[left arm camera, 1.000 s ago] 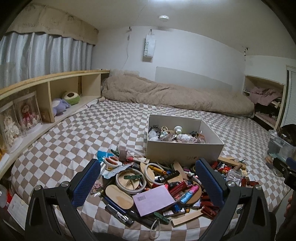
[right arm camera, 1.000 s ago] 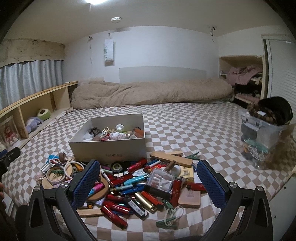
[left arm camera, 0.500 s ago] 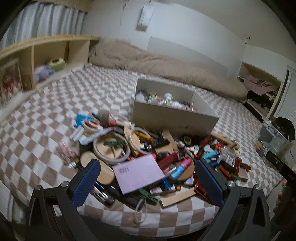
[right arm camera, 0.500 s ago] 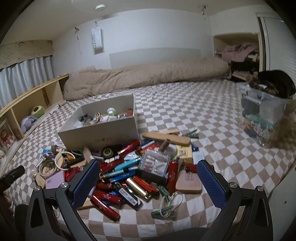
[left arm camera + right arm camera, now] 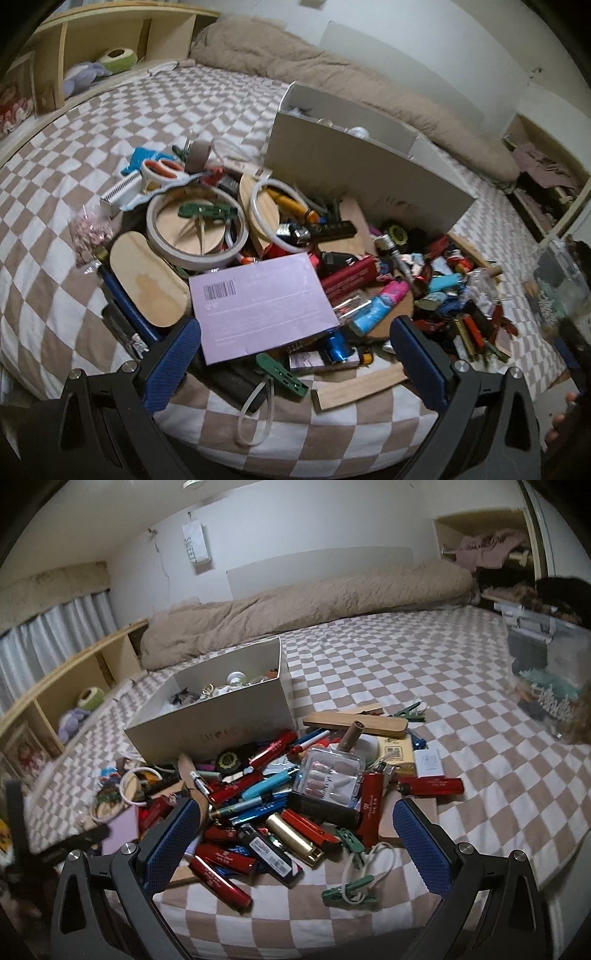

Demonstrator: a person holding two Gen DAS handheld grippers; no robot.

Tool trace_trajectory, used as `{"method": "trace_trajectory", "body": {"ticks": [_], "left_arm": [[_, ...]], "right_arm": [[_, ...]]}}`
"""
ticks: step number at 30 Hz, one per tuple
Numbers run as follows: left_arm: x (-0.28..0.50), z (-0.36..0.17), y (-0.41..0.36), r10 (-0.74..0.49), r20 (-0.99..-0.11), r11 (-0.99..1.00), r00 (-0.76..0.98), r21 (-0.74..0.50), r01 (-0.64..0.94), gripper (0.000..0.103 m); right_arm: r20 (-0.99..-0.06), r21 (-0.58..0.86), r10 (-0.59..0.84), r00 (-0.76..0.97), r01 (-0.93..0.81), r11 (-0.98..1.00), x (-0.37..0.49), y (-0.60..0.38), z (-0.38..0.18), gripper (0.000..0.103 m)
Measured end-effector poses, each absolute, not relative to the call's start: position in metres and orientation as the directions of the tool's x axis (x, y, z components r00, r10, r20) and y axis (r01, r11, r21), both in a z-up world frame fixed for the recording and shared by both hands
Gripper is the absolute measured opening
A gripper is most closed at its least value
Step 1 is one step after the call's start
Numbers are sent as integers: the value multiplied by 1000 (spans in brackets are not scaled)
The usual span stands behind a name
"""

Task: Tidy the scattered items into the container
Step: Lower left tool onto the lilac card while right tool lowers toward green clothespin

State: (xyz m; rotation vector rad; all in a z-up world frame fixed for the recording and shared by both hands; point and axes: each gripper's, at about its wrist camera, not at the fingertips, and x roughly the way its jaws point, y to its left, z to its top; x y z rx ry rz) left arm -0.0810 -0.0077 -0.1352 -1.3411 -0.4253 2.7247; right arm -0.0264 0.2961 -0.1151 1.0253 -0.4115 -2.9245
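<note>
A pile of small items lies on the checkered bed in front of a white cardboard box [image 5: 354, 173] [image 5: 221, 723] that holds several trinkets. My left gripper [image 5: 295, 343] is open, low over the pile, its blue pads flanking a lilac flat box [image 5: 258, 302] and a green clip [image 5: 282, 373]. Tape rolls [image 5: 195, 229] and scissors [image 5: 162, 173] lie further left. My right gripper [image 5: 295, 827] is open above red lighters [image 5: 221, 877], a gold lighter [image 5: 295, 838] and a clear nail-tip case [image 5: 328, 779]. Nothing sits between either pair of fingers.
A wooden pencil case [image 5: 354, 723] lies right of the box. A clear storage bin [image 5: 550, 672] stands at the right bed edge. A beige duvet [image 5: 314, 605] runs along the wall. Wooden shelves [image 5: 74, 55] with plush toys line the left side.
Both grippers have dropped and moved forward toward the pile, so the items look larger and closer. Both stay open and nothing has been picked up.
</note>
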Motion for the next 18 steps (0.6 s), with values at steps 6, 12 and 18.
{"method": "trace_trajectory", "body": {"ticks": [6, 12, 18], "left_arm": [[-93, -152, -5, 97, -806, -960, -584, -230, 158, 103], [-99, -162, -2, 33, -825, -957, -565, -188, 219, 103], [-103, -172, -7, 15, -835, -942, -550, -197, 273, 103]], "right_arm": [[-639, 238, -134, -757, -29, -971, -34, 304, -113, 103], [-745, 123, -99, -660, 10, -992, -48, 305, -121, 103], [-866, 73, -90, -491, 55, -996, -61, 308, -146, 103]]}}
